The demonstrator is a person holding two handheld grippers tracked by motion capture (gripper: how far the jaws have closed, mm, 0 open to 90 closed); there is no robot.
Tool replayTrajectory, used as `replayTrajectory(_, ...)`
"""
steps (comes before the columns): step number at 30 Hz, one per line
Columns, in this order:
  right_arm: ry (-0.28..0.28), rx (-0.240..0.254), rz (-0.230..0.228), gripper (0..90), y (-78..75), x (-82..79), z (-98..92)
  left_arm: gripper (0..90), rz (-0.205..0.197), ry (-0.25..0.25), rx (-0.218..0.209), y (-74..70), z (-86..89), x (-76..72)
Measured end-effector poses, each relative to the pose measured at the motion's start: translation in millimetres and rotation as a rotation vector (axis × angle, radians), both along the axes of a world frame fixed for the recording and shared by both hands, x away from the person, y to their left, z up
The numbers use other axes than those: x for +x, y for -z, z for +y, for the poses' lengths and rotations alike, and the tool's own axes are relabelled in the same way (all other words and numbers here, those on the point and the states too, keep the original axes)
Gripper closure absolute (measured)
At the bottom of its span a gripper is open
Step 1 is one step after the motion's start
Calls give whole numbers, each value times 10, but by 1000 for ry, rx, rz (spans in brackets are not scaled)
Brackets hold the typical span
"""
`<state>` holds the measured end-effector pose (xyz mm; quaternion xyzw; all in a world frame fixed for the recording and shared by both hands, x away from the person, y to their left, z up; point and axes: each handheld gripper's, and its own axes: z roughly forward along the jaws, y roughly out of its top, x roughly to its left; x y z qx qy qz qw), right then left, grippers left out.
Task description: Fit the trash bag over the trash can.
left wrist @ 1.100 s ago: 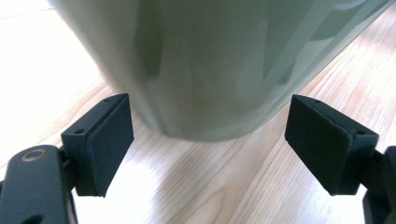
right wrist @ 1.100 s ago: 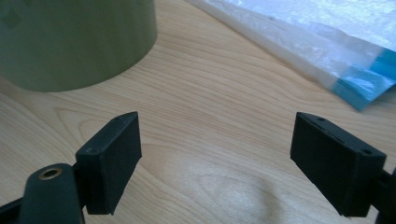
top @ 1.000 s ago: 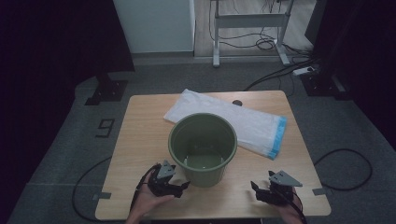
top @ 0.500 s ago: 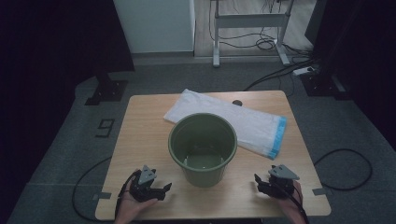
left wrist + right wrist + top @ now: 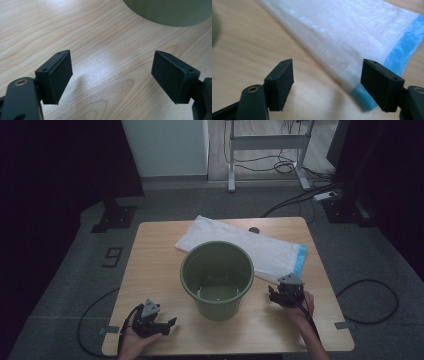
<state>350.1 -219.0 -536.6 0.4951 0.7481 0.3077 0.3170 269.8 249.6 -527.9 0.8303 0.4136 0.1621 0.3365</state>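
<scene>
Lining the green bucket looks barely begun: it stands empty at the bench centre, and the white bag lies flat behind it toward 1 o'clock. The right gripper, its fingers just narrowing yet wide and empty, nears the bag's blue edge. The left gripper waits at 7 o'clock, fingers wide, empty.

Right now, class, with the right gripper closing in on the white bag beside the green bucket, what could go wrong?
1. The right gripper has been narrowing its jaws, with nothing between them yet; they may shut short of the bag's blue corner.
2. The bag is thin and flat on the table, so the jaws might slide over it.
3. The bucket stands close by; a sideways swing could knock it.
</scene>
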Motion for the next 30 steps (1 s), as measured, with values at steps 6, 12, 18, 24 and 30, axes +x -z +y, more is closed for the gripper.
replayTrajectory(6,-9,-8,34,260,19,222,-2,168,6,5,-10,3,9,27)
replayTrajectory(12,-24,41,95,272,79,377,-62,170,9,2,-26,4,33,22)
replayTrajectory(18,-9,111,125,441,115,435,-139,172,13,0,-29,11,43,25)
replayTrajectory(24,-5,112,125,733,97,447,-177,177,19,6,-22,24,33,24)
replayTrajectory(30,-8,61,132,886,65,315,-209,181,18,8,-18,23,32,17)
